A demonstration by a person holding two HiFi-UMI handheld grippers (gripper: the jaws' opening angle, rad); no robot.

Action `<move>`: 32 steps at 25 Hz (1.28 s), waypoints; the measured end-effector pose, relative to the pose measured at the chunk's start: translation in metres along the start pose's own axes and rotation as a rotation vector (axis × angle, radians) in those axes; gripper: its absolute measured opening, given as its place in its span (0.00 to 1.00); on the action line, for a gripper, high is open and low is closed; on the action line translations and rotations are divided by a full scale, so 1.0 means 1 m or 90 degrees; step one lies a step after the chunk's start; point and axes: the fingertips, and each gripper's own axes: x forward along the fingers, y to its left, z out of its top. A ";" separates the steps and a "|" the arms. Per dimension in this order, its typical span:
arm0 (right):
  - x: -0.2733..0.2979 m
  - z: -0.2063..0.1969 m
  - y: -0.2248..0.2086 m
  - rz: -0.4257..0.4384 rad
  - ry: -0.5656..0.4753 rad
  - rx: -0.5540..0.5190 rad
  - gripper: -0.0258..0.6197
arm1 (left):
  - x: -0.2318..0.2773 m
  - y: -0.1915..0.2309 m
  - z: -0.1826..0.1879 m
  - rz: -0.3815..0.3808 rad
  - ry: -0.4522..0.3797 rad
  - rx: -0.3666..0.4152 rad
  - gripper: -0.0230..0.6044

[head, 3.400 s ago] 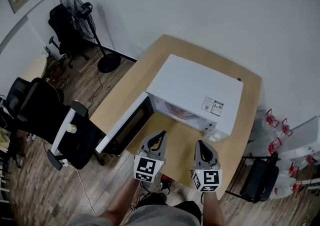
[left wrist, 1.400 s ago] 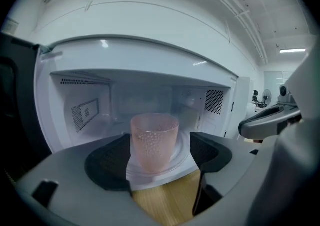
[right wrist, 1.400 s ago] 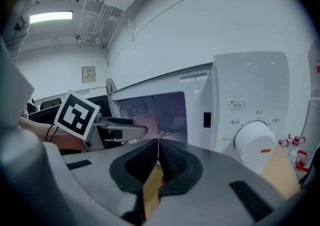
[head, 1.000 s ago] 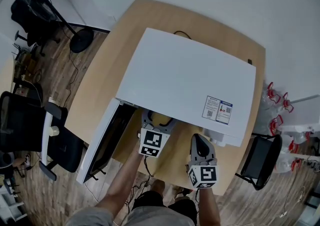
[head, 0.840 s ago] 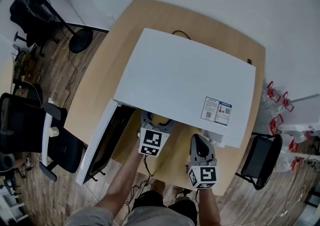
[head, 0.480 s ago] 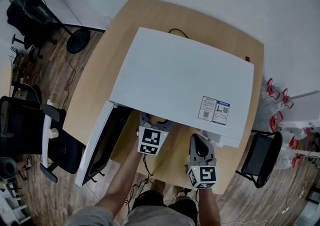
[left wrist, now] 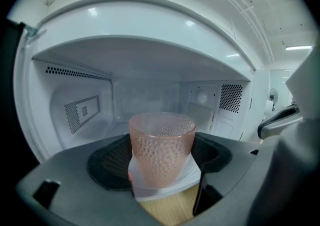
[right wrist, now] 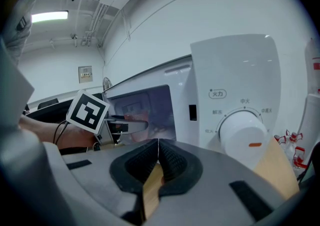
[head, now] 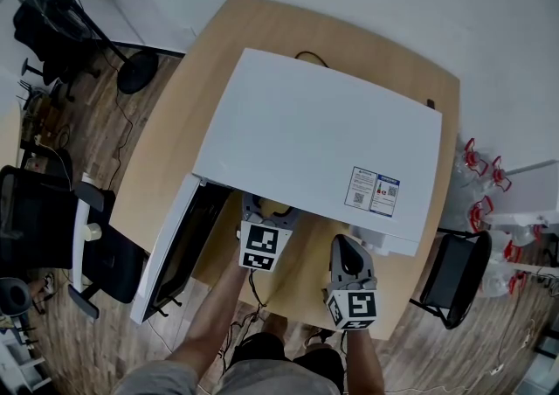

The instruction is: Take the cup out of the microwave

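The white microwave [head: 314,140] stands on the wooden table [head: 196,96] with its door [head: 179,245] swung open to the left. A pink dimpled cup [left wrist: 162,149] is at the mouth of the cavity [left wrist: 150,90]. My left gripper [left wrist: 161,159] is shut on the cup, one black pad against each side. From the head view that gripper [head: 266,208] reaches under the microwave's front edge, and the cup is mostly hidden there. My right gripper [head: 347,249] hovers in front of the control panel, shut and empty [right wrist: 157,156], below the dial [right wrist: 242,132].
Black office chairs [head: 44,227] and a floor fan [head: 52,0] stand left of the table. Another black chair [head: 450,275] and red-capped bottles [head: 480,183] are at the right. The open door juts past the table's front left edge.
Since 3.4 s ago the head has moved over the microwave and my left gripper has gone into its opening. Over the last second both grippers have barely moved.
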 end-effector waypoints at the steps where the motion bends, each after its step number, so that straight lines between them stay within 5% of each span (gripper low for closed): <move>1: -0.001 0.001 0.000 0.000 -0.001 -0.001 0.07 | -0.001 0.000 0.000 0.001 -0.001 0.000 0.64; 32: -0.075 0.049 0.014 0.074 -0.080 -0.064 0.07 | -0.108 -0.049 0.037 0.078 -0.032 0.003 0.64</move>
